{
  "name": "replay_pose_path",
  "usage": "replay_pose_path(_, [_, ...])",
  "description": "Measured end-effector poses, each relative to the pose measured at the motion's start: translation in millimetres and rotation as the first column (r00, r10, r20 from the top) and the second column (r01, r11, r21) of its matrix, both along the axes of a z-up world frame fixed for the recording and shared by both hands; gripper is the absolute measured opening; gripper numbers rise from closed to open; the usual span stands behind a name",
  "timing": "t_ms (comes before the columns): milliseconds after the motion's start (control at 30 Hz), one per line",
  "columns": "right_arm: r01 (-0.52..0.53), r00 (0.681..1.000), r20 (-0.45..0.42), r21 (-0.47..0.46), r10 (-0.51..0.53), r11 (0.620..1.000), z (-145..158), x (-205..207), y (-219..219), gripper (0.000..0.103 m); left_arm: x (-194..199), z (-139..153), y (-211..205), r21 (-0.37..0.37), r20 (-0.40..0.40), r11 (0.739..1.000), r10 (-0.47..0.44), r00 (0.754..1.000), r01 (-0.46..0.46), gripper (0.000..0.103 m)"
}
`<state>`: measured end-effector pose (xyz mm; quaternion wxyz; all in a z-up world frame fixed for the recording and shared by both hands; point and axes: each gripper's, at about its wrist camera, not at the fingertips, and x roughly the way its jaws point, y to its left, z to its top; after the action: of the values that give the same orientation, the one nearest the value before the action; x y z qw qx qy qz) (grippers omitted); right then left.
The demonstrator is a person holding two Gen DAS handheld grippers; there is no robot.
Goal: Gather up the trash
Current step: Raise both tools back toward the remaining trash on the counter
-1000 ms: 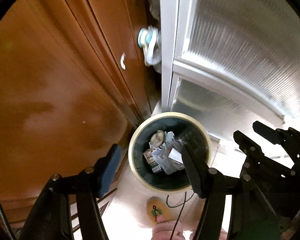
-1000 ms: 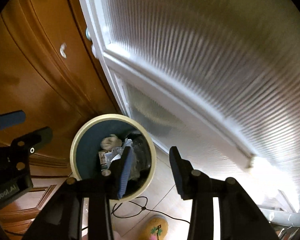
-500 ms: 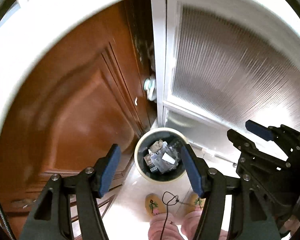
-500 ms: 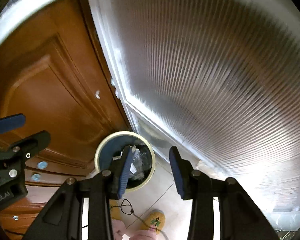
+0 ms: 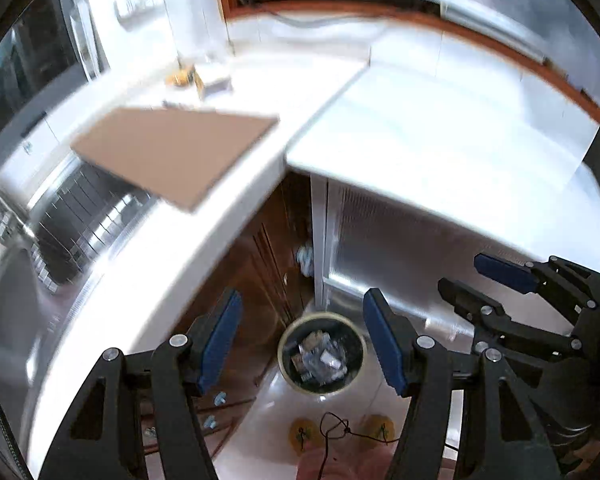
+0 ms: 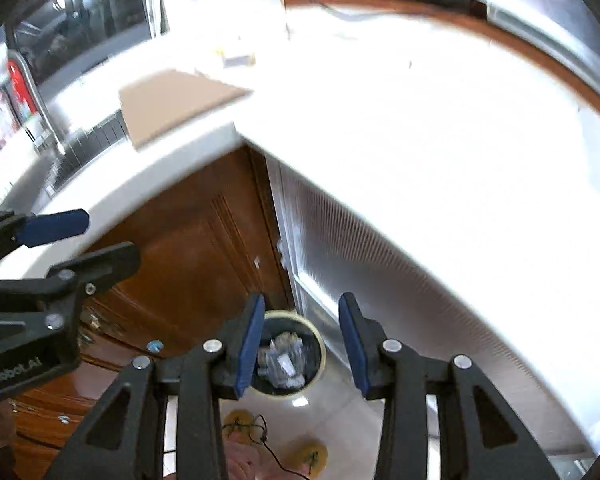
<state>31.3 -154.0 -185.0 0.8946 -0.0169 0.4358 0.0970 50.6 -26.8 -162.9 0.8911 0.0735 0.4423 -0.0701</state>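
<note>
At the far left of the left wrist view a metal sink sits in the white counter, with a dark ribbed rack beside it. A flat brown board lies on the counter just right of the sink, one corner jutting over it. Beyond the board, small blurred items stand near the far wall; what they are cannot be told.

Below the counter's inner corner, brown wooden cabinet doors meet a white-framed ribbed glass panel. On the floor right at that corner stands the round trash bin, holding crumpled wrappers and paper scraps.

The left tongs are spread wide with nothing between their blue pads; the bin shows far below, framed in the gap. To their right hang the right tongs, about half spread and also empty, the bin again showing low between the pads and a little left of centre.

Both tongs point steeply down over the floor, level with or above the counter edge. The bin lies straight below and ahead of both, so neither hand is clearly nearer. I judge any further trash would be up on the counter, left and far from the tongs, where the left hand has the shorter reach. A thin black cord and yellow slippers lie on the floor near the bin.
</note>
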Motion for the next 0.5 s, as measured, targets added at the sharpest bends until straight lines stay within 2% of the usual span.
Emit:
replay_pose_path(100, [0.0,0.998,0.069,0.019,-0.002,1.0,36.9,-3.9,-5.4,0.039,-5.0,35.6,-3.4,0.005,0.052,1.0,0.002,0.999,-0.002,0.062])
replay_pose_path(300, [-0.025,0.986,0.169,0.064,0.014,0.998,90.5,3.4,-16.5,0.04,-9.0,107.9,-3.2,0.005,0.134,0.999,0.033,0.99,-0.034,0.064])
replay_pose_path(433, [-0.05,0.974,0.227,0.101,0.026,0.994,131.9,10.4,-24.4,0.041,-4.5,140.6,-1.4,-0.021,0.166,0.997,0.075,0.983,-0.073,0.065])
replay_pose_path(500, [-0.056,0.968,0.251,0.112,0.026,0.992,145.3,14.3,-26.8,0.044,-1.7,155.3,2.6,-0.027,0.18,0.996,0.093,0.979,-0.09,0.067])
